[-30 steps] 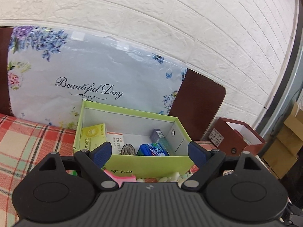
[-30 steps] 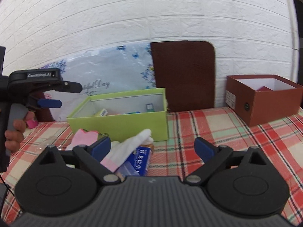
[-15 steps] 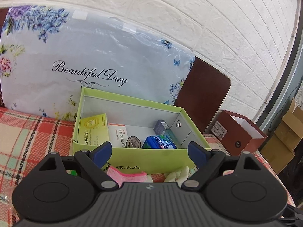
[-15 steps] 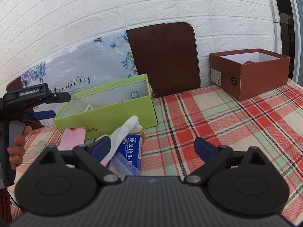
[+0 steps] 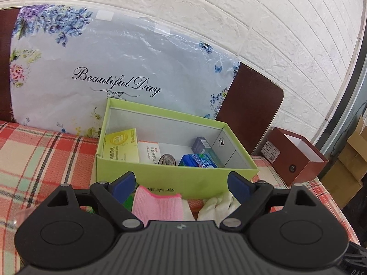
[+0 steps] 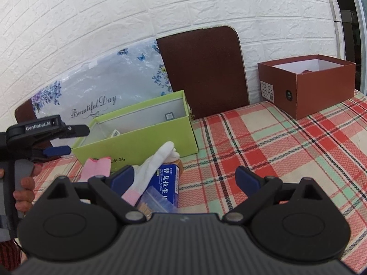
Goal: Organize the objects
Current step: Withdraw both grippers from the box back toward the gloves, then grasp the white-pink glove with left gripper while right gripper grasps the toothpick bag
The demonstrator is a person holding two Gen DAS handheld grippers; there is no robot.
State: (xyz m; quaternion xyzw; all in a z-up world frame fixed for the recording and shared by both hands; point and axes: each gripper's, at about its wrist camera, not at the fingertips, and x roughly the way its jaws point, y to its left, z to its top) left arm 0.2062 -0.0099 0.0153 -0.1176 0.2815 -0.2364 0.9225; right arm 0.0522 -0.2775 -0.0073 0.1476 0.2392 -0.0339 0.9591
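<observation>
Left wrist view shows your left gripper (image 5: 181,184) spread wide and empty over the pink-cuffed glove (image 5: 158,204), which lies just in front of the green box (image 5: 160,176). Lower squarely onto the cuff before closing. Your right gripper (image 6: 184,178) also gapes empty.

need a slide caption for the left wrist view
Open left tool poised above a pink glove, facing a green box of small packages on a plaid tablecloth.

white brick wall (image 6: 114,23) | floral "Beautiful Day" bag (image 5: 114,68) leaning on it | brown board (image 6: 204,68) beside | plaid tablecloth (image 6: 286,149) | cardboard cartons (image 5: 351,167) far right
</observation>
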